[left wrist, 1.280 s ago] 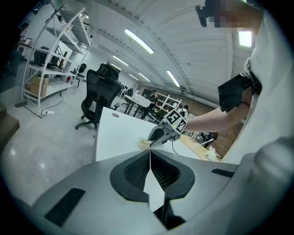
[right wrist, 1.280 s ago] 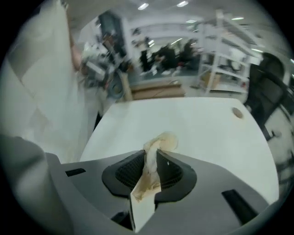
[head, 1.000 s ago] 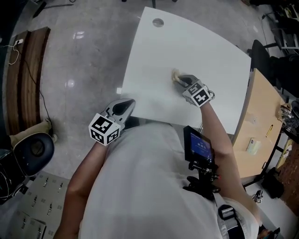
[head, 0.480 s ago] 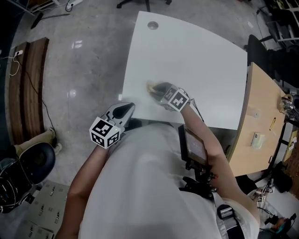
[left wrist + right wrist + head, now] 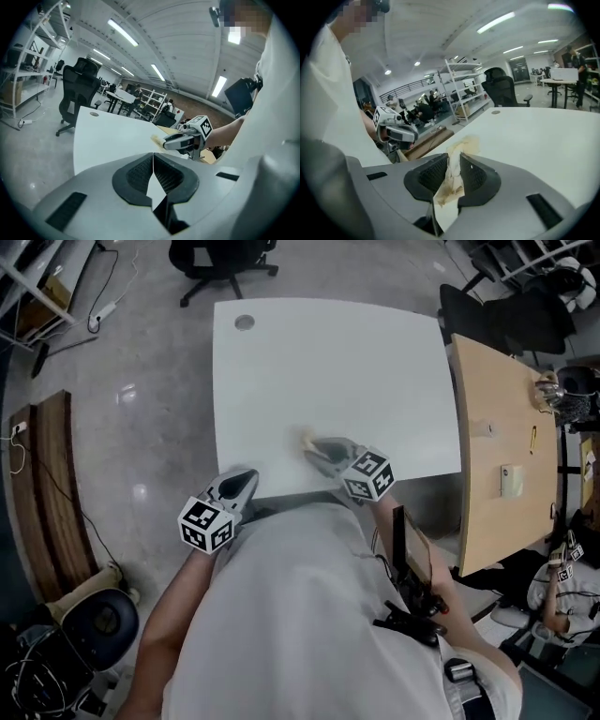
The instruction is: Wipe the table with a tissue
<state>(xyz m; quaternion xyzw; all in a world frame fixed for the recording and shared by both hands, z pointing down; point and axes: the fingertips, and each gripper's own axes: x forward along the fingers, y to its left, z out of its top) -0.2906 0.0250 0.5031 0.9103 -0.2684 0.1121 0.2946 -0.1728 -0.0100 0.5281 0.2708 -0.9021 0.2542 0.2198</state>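
A crumpled, yellow-stained tissue point(image 5: 457, 157) is pinched in my right gripper point(image 5: 454, 173), which is shut on it. In the head view that right gripper point(image 5: 323, 454) rests on the white table point(image 5: 328, 362) near its front edge, and the tissue point(image 5: 306, 439) pokes out at its tip. My left gripper point(image 5: 239, 486) hangs just off the table's front left corner, jaws shut with nothing between them. The left gripper view shows its closed jaws point(image 5: 153, 161) aimed across the table point(image 5: 108, 136) at the right gripper point(image 5: 180, 140).
A round cable hole point(image 5: 245, 322) sits at the table's far left corner. A wooden desk point(image 5: 492, 427) butts against the right side. A black office chair point(image 5: 220, 259) stands beyond the far edge. A bench point(image 5: 47, 484) lies on the floor at left.
My right gripper has dragged the tissue leftward and toward the table's front edge. The head camera has shifted, so the table looks squarer. The left gripper has stayed by the corner.
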